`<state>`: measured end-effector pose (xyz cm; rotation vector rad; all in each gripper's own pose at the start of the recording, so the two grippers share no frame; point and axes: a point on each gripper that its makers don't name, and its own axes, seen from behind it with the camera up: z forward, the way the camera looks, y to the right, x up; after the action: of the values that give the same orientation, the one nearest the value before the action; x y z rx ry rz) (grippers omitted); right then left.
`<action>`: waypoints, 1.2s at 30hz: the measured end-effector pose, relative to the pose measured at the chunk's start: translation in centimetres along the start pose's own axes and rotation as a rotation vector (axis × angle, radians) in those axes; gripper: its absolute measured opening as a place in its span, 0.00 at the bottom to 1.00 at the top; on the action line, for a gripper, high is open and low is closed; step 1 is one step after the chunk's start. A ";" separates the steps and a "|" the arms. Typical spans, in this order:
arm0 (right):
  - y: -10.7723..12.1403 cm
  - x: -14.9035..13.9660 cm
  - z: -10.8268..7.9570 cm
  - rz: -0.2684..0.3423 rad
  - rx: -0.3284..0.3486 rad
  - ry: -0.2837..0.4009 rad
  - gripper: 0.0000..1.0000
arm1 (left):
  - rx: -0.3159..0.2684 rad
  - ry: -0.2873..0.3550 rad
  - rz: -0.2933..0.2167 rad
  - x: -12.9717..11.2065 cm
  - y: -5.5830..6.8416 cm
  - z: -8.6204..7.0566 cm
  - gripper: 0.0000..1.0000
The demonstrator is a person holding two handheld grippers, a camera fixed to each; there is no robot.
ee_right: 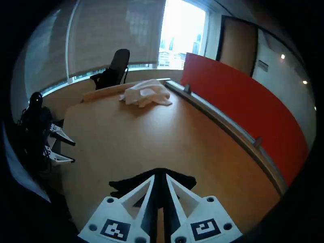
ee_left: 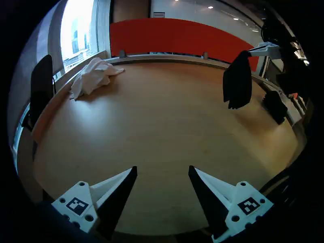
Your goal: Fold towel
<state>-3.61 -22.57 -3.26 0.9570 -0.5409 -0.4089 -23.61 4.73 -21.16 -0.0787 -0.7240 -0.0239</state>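
Observation:
A black towel point(ee_left: 237, 81) hangs in the air over the right side of the wooden table point(ee_left: 162, 121), held at its top by my right gripper point(ee_left: 265, 49). In the right gripper view that gripper point(ee_right: 161, 175) is shut on the black towel point(ee_right: 184, 181), whose cloth spreads out on both sides of the fingers. My left gripper point(ee_left: 162, 174) stands open and holds nothing, low over the near edge of the table. From the right gripper view it point(ee_right: 60, 146) appears at the far left in a person's hand. A crumpled white towel point(ee_left: 95, 75) point(ee_right: 146, 93) lies at the table's far corner.
A red partition point(ee_left: 182, 38) point(ee_right: 243, 101) runs along the table's far edge. A dark chair point(ee_right: 117, 67) stands by the window behind the white towel. Another dark bundle point(ee_left: 275, 106) lies at the table's right edge.

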 end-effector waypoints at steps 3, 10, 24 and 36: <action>0.9 0.1 -1.0 0.013 -0.018 0.005 0.05 | -0.002 0.002 0.002 0.2 0.0 0.0 0.94; 4.3 0.1 -3.9 0.051 -0.079 0.016 0.05 | -0.003 0.005 0.005 0.5 -0.2 0.1 0.94; 12.7 -3.3 -10.1 0.112 -0.205 -0.033 0.05 | -0.001 0.006 0.016 1.3 -0.5 0.5 0.94; 19.6 -7.1 -15.3 0.179 -0.319 -0.082 0.05 | 0.004 0.000 0.025 1.6 -0.6 0.8 0.94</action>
<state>1.68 1.48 4.61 0.5824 -0.6101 -0.3613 -22.96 4.20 -19.46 -0.0842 -0.7226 0.0015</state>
